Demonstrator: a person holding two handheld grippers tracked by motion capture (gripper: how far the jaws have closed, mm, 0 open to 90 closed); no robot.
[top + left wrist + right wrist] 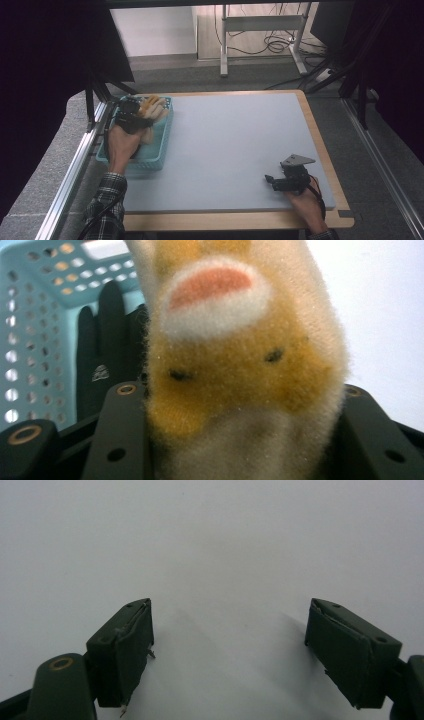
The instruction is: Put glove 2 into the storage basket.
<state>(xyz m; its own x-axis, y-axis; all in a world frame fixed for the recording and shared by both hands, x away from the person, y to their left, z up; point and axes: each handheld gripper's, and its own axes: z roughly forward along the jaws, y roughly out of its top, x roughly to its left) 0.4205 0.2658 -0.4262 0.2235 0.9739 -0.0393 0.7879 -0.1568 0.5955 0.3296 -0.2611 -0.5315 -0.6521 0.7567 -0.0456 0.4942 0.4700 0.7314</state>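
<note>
A black glove lies in the basket; a metal table frame stands beyond.

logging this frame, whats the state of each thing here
plush toy: gripped between the jaws of the left gripper, over the basket
black glove: lying inside the basket
basket: upright at the table's left edge
right gripper: open, nothing between its jaws, low over the table

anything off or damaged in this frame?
Nothing spilled or broken. One oddity: the fuzzy orange-and-cream plush toy, gripped by the left gripper over the light blue perforated plastic basket, hangs face upside down in the left gripper view. A black glove lies inside the basket. The right gripper rests open, holding nothing.
</note>
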